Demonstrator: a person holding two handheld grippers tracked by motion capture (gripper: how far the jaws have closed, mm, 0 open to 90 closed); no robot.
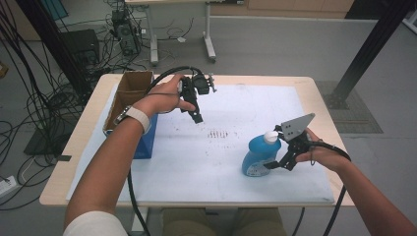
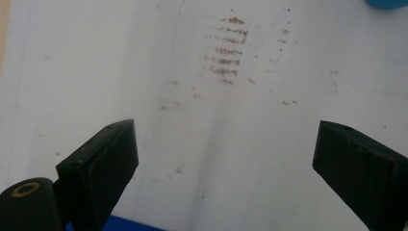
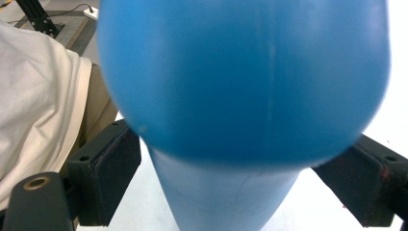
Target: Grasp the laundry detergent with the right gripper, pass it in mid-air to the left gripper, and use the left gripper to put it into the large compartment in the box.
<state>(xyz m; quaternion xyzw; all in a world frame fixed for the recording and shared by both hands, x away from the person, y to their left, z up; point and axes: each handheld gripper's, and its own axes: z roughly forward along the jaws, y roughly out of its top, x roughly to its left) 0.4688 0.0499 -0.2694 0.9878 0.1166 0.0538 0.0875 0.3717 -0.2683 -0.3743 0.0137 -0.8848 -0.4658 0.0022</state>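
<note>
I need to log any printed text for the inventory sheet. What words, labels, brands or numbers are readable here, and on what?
No text can be read in these views.
Blue bottle: a pale label patch low on its front, too small and blurred to read.
Cardboard box: no print visible.
White mat: brownish smudge marks, not writing.

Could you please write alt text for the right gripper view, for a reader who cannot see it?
A blue bottle looms close between the right gripper's two black jaws, which flank its narrower lower part. A person's white sleeve shows at left, above a white table surface.
</note>
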